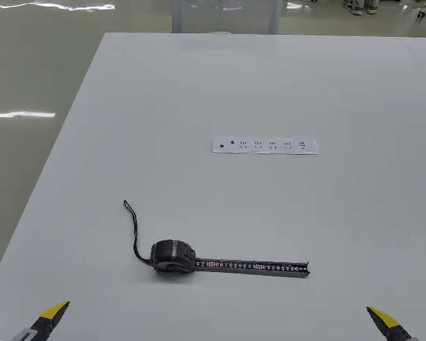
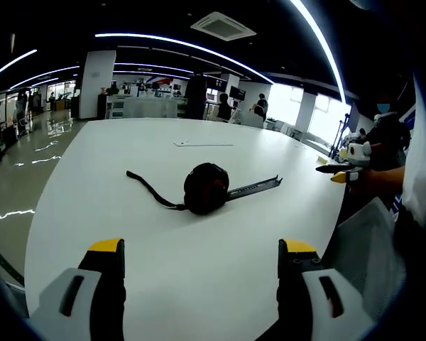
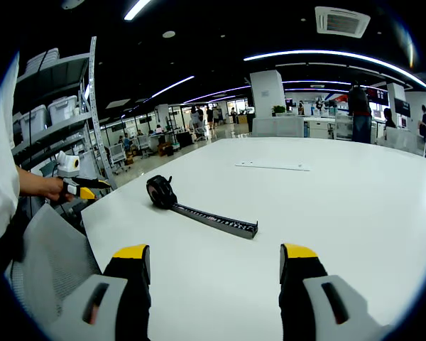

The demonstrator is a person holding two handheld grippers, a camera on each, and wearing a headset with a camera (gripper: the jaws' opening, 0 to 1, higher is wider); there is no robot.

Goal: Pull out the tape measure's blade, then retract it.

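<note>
Tape measure (image 1: pixel 172 256): a dark round case that lies on the white table (image 1: pixel 284 85). It is near the front edge, about halfway between the two grippers.
Blade (image 1: pixel 252 266): it sticks out of the case and lies flat on the table. It points to the person's right, and its end is bare with nothing holding it.
Strap (image 1: pixel 133 226): a thin black cord that runs from the case off to the left and toward the back of the table.
Left gripper (image 2: pixel 201 246): its two jaws with yellow tips stand wide apart. There is nothing between them, so it holds nothing.
Left gripper and tape measure: in the left gripper view the case lies straight ahead, in line with the gap between the jaws and well apart from them. In the head view one yellow fingertip (image 1: pixel 55 310) pokes in at the bottom left corner, nearer the person than the case and off to its left.
Right gripper (image 3: pixel 214 251): its jaws are wide apart too, and it holds nothing.
Right gripper and tape measure: in the right gripper view the blade's end is the closest part, ahead of the jaws and not touching them. The case is farther off to the left. In the head view one yellow fingertip (image 1: pixel 382 317) shows at the bottom right corner, well apart from the blade's end.
Power strip (image 1: pixel 264 145): long, white and flat. It lies farther back on the table, well apart from the tape measure.
</note>
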